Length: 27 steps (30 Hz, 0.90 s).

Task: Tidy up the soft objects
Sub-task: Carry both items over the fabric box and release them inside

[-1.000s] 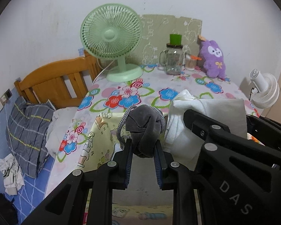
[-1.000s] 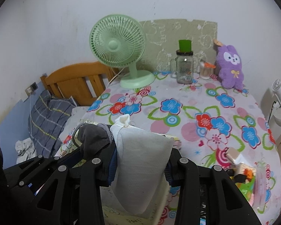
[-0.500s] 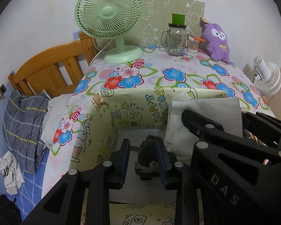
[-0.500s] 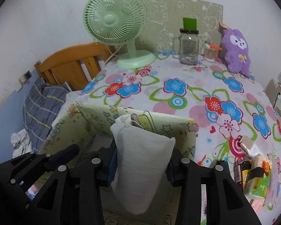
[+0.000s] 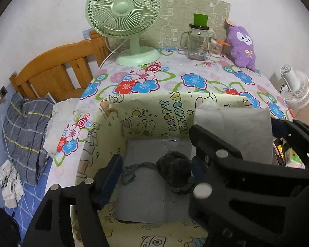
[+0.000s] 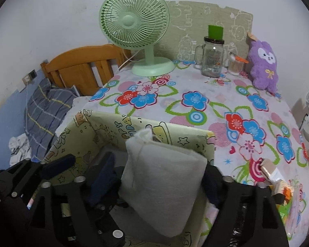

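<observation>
A yellow cartoon-print box (image 5: 154,113) stands open at the near edge of the flowered table. A dark grey sock bundle (image 5: 173,170) lies on the box's grey floor. My left gripper (image 5: 156,170) is open inside the box, its jaws apart on either side of the bundle. My right gripper (image 6: 160,185) is shut on a folded white cloth (image 6: 162,187) and holds it upright over the box's right part (image 6: 208,144). The cloth also shows in the left wrist view (image 5: 237,127).
A green desk fan (image 5: 125,20), a glass jar mug (image 5: 197,41) and a purple plush toy (image 5: 243,45) stand at the table's far edge. Small packets (image 6: 278,183) lie at the table's right. A wooden bed frame (image 5: 55,72) and grey pillow (image 5: 24,131) are left.
My left gripper went down into the box with the sock bundle, then opened and let it go on the box floor. The right gripper with the white cloth came lower over the box.
</observation>
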Tool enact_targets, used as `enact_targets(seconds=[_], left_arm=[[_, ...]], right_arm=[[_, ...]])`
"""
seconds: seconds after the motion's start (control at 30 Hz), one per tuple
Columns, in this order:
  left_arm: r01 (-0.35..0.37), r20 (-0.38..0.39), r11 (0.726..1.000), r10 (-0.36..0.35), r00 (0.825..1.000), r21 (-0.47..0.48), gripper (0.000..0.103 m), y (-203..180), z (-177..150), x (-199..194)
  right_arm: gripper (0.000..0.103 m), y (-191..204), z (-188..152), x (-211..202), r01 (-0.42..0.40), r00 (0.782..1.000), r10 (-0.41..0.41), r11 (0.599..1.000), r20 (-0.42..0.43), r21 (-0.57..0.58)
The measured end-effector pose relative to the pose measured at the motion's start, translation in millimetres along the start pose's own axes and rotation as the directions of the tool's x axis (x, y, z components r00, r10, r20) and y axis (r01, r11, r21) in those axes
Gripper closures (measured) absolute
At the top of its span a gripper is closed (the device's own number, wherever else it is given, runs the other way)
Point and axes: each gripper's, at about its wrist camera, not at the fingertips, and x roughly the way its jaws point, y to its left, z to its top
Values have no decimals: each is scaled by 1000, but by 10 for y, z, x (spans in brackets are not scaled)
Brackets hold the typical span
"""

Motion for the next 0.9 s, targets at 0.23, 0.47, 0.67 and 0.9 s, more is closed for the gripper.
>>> enact_targets(seconds=[0.23, 0.47, 0.67, 0.9], left_arm=[[8, 30, 1000, -8, 1000, -17, 19, -20, -27, -132], [25, 66, 999, -24, 998, -25, 16, -57, -31, -288], [19, 94, 999, -16, 995, -30, 11, -95, -29, -430], [1, 134, 1000, 2, 991, -27, 7, -166, -38, -621]], right_arm=[[13, 31, -18, -129, -24, 1000, 24, 1000, 10, -16], [10, 61, -1, -318, -7, 999, 9, 999, 34, -36], [6, 59, 3, -506, 14, 997, -11, 999, 74, -44], [6, 40, 4, -732, 23, 993, -16, 998, 118, -52]])
